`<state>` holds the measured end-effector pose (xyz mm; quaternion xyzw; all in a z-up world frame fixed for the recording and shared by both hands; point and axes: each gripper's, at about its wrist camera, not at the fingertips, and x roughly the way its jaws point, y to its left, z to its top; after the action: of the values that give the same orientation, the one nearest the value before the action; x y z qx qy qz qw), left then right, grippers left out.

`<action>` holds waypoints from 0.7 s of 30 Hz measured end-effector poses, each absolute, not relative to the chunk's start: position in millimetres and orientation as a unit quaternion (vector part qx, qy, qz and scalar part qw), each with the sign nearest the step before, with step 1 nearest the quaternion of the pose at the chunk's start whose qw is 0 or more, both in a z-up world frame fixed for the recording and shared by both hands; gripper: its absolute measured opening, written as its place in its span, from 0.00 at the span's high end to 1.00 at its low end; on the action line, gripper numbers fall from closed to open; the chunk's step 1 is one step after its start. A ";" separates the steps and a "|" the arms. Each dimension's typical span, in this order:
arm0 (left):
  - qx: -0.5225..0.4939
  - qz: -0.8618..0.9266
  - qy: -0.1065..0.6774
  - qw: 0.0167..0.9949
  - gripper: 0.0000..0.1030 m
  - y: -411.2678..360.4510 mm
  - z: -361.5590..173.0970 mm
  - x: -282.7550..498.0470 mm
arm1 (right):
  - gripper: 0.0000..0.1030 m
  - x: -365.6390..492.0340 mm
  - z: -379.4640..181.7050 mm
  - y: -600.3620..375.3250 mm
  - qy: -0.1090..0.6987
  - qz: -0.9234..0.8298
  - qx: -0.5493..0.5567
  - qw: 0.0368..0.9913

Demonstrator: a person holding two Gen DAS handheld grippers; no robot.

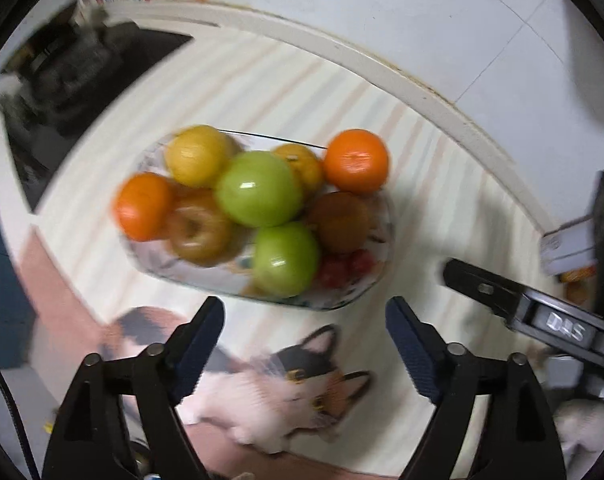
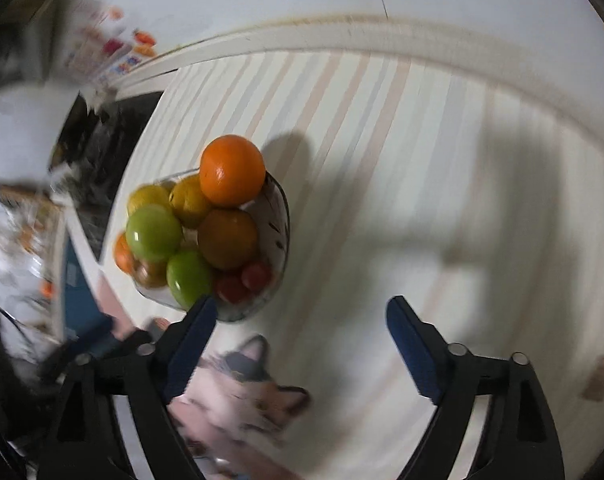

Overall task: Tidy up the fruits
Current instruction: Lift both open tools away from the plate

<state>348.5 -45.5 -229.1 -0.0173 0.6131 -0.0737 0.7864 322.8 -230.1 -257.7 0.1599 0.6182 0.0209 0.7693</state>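
Left tongs (image 1: 304, 320) open, empty; fruit bowl (image 1: 378, 272) just ahead. Right tongs (image 2: 302, 320) open, empty; bowl ahead-left.

Contents counted against the glass bowl (image 1: 384, 240):

- Green apples: two, one (image 1: 258, 188) at the bowl's centre on top of the heap, one (image 1: 286, 258) at its near rim.
- Bright oranges: two, one (image 1: 356, 160) on the far right rim, one (image 1: 142, 206) at the left rim.
- Yellow fruits: two, one (image 1: 198, 156) at the far left, one (image 1: 300, 164) behind the centre apple.
- Brownish apple: one (image 1: 200, 230), near left inside the bowl.
- Dull brown-orange fruit: one (image 1: 340, 222), right side inside.
- Small red fruits: two (image 1: 346, 266), near right inside; blurred.
- Bowls: one, on the striped surface (image 1: 442, 200).
- Cat pictures: one (image 1: 302, 384), printed just nearer than the bowl.
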 end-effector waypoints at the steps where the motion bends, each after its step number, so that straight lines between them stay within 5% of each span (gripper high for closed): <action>1: -0.010 -0.068 0.608 0.791 0.06 -42.2 -226.8 344.8 | 0.09 317.8 -251.8 -225.8 0.613 0.016 0.142 0.777; 21: 0.007 0.040 0.514 0.857 0.05 -1.4 -148.7 262.5 | 0.09 228.7 -142.1 -191.6 0.513 0.004 0.028 0.858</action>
<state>262.5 -1.4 -148.7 0.0074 0.5136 0.0395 0.8571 228.7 -191.6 -142.1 0.0282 0.5125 0.0039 0.8582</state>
